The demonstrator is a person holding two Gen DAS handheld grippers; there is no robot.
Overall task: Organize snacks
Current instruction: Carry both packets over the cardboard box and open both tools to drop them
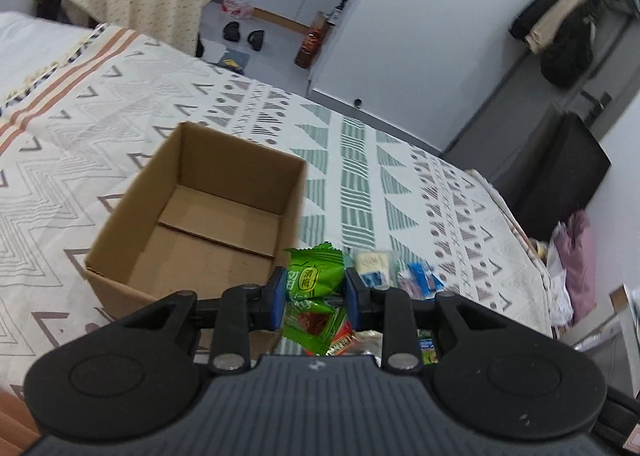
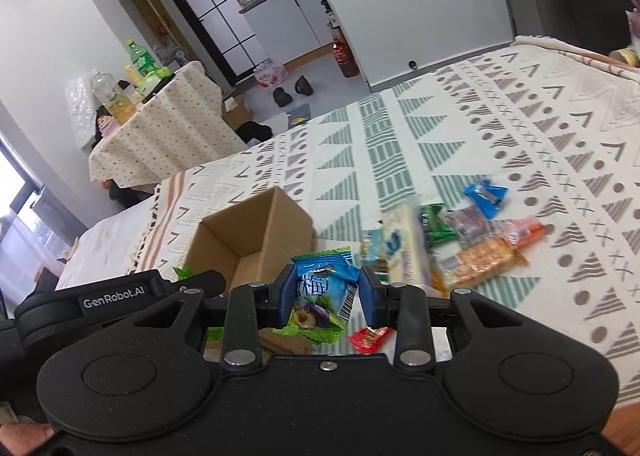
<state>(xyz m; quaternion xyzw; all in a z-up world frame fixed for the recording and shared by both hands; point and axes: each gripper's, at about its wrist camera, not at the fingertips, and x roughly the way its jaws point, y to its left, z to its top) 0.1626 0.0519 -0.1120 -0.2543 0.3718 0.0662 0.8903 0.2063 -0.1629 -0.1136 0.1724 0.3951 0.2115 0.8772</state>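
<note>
Left wrist: left gripper [image 1: 316, 298] clamped around green snack packet [image 1: 316, 276].

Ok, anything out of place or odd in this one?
Nothing damaged or spilled. Snack packets lie in a loose heap on the bedspread beside the empty cardboard box; each claw grips a packet, as the sorting task would have it.

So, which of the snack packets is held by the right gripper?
The blue plum packet, between the right gripper's fingers. The other held packet is green, in the left gripper.
</note>
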